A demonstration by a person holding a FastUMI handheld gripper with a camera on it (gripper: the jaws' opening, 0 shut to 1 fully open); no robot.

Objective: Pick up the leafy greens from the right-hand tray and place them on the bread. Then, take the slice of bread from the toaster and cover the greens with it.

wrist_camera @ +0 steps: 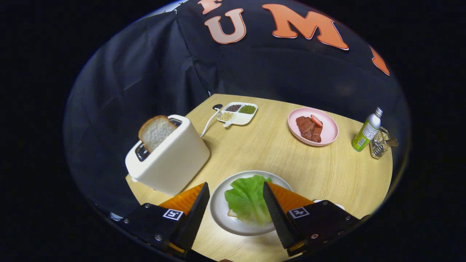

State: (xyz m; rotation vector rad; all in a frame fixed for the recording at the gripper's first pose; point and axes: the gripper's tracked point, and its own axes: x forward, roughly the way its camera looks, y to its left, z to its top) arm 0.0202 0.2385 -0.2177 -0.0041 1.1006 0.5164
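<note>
a: inspection, left to right. what stands at the left?

b: toaster (169, 156) on the tabletop (276, 153), one slice of bread (156, 131) standing up out of its slot, tilted. a cord runs from it toward a divided dish of grains (237, 112).

a: centre?

b: white plate (222, 207) just ahead of the tool (236, 203). leafy greens (247, 198) lie on it, a corner of the lower bread (232, 213) showing beneath. the tool is spread wide, holding nothing, the greens between its fingers.

a: right?

b: pink plate (329, 133) with meat, then a bottle (367, 131) beside a wire holder (380, 143).

a: status?

b: in my judgement the greens step is done; the toaster slice remains.

a: risks?

b: the slice is thin and leaning. a squeeze off-centre could crumple it or push it back into the slot. a skewed pull could tip or drag the toaster. setting it down carelessly could slide the greens off.
</note>
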